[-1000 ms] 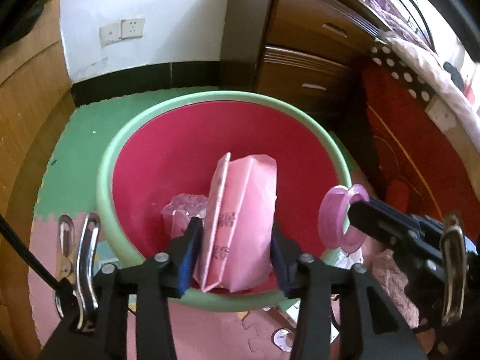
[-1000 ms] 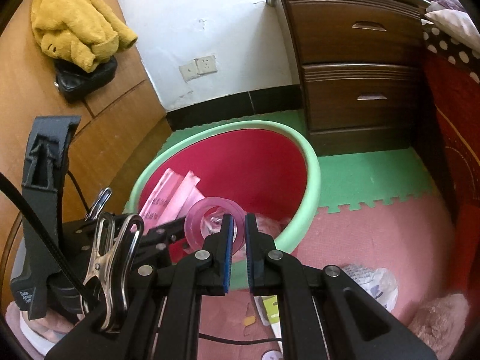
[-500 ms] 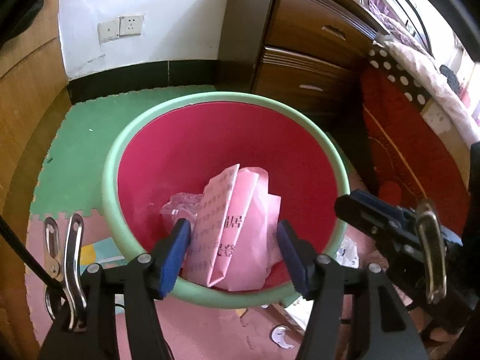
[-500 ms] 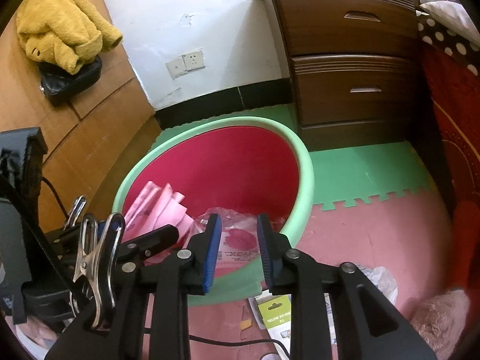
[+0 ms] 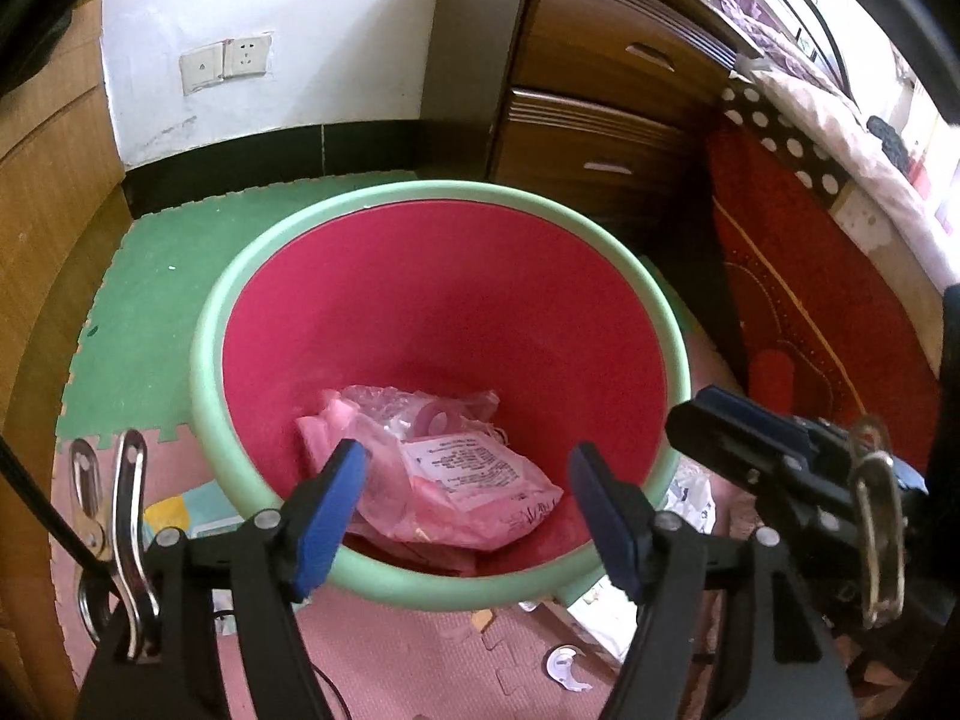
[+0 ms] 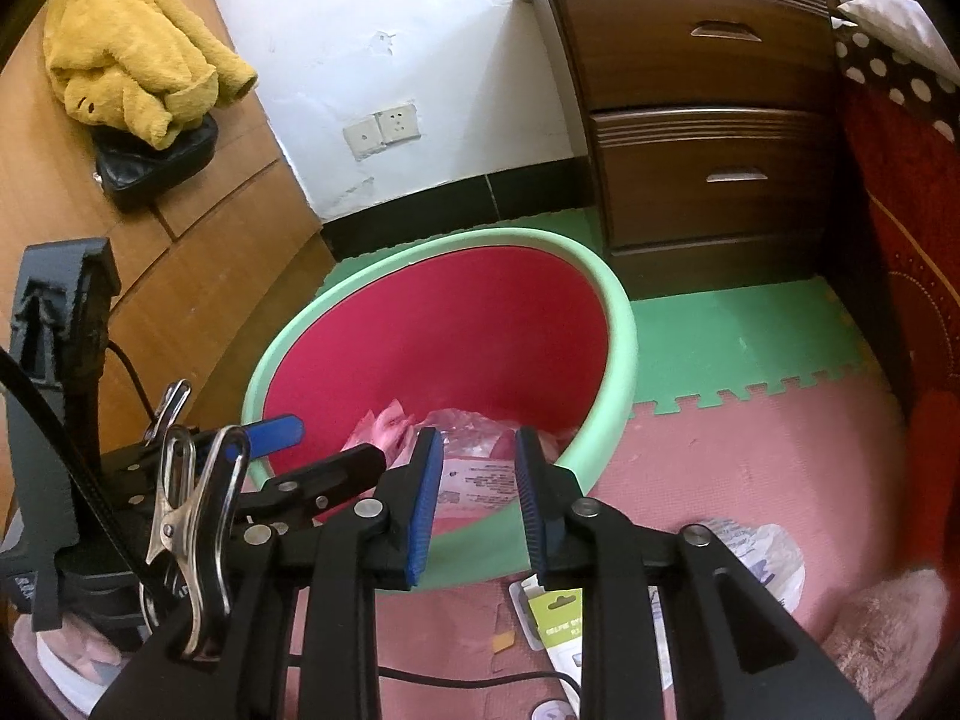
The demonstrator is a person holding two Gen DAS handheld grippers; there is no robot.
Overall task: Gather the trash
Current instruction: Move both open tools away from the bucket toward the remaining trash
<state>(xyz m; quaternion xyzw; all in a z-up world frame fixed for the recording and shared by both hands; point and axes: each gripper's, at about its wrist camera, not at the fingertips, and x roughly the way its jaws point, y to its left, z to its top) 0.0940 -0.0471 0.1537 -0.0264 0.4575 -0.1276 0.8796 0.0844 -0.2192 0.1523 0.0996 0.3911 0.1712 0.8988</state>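
1. The left claw (image 5: pixel 468 498) is spread wide with nothing in it; its jaws have just been opening.
2. The right claw (image 6: pixel 480 501) stands a little apart, holding nothing.
3. Just past both claws, the pink trash (image 5: pixel 456 480) lies down inside the bin (image 5: pixel 654 300).
4. A wrapper (image 6: pixel 756 552) lies on the floor right of the right claw.

The bin (image 5: pixel 207 324) stands wide open at the top, its upper red walls bare, so tongs can pass straight down into it; only the pink bags (image 5: pixel 456 480) fill its bottom. Behind the bin a strip of green mat (image 5: pixel 150 276) lies free up to the wall. The dresser (image 6: pixel 708 120) stands near the bin's far right side. Scattered packaging (image 6: pixel 750 552) lies on the pink mat (image 6: pixel 750 450) just in front of the bin.
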